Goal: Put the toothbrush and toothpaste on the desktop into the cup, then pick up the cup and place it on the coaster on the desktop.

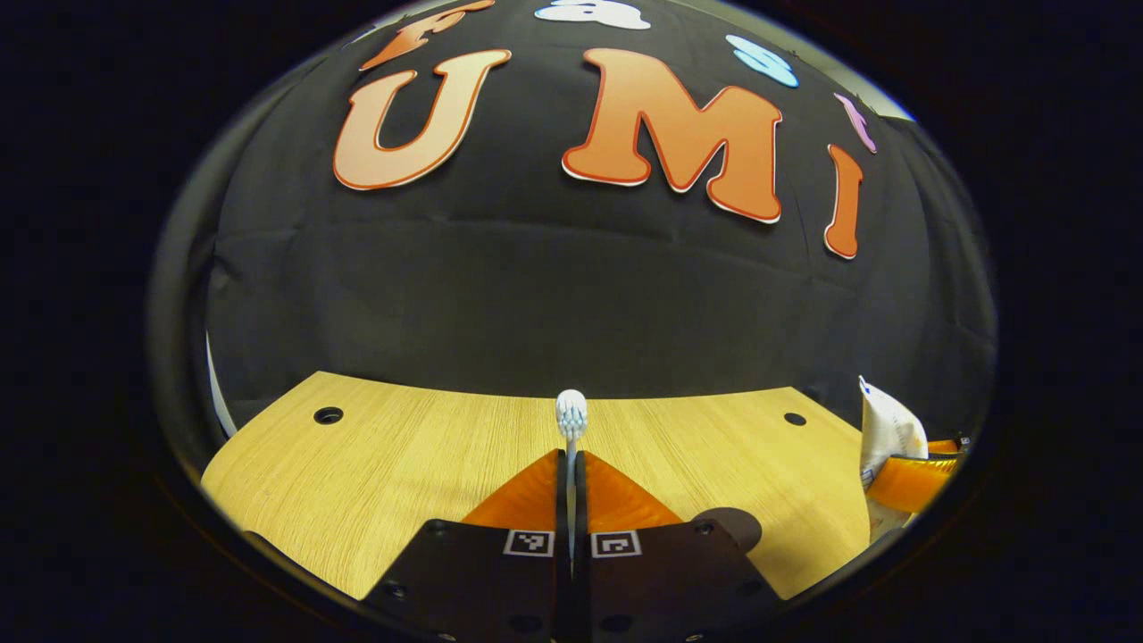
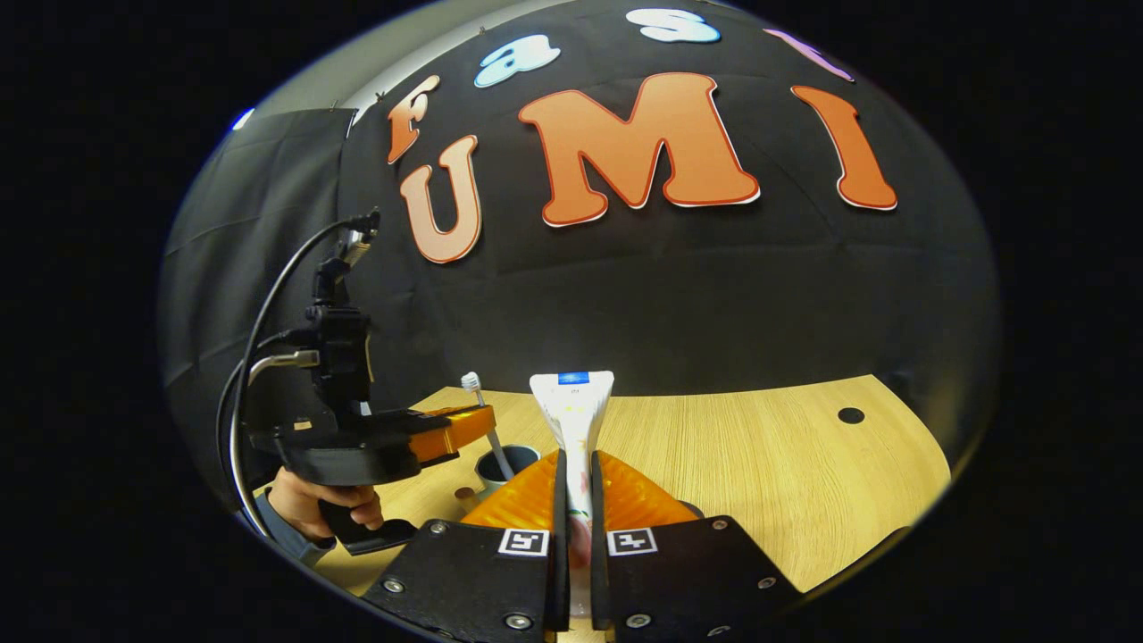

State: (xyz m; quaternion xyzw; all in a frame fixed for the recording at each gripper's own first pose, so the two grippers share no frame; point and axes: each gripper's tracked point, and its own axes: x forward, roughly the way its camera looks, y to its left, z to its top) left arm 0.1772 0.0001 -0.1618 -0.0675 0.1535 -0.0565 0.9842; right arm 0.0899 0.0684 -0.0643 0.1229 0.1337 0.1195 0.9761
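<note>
In the left gripper view, your left gripper [image 1: 571, 500] is pinching the toothbrush [image 1: 571, 418] between its two fingers, which are closed down to a thin slit; the bristled head is standing upright just past the tips, over the wooden desktop [image 1: 402, 446]. At the right edge of that view the toothpaste [image 1: 884, 429] is showing as a white tube beside the other tool.

The right gripper view is giving you what that one is not: your right gripper [image 2: 576, 500] is clamping the toothpaste [image 2: 573, 415] upright, both fingers pressing its flattened body, with the crimped end on top. To its left, the left gripper [image 2: 464, 427] is hovering above the cup [image 2: 500, 469], and the toothbrush [image 2: 482, 420] is slanting down with its lower end inside the cup's mouth. Your hand [image 2: 326, 505] is gripping that tool's handle, and a cable [image 2: 268, 313] is looping up from it.

A dark round shape, possibly the coaster [image 1: 728, 527], is peeking out beside the left gripper's body, mostly hidden. Screw holes are dotting the desktop [image 2: 759, 464].
</note>
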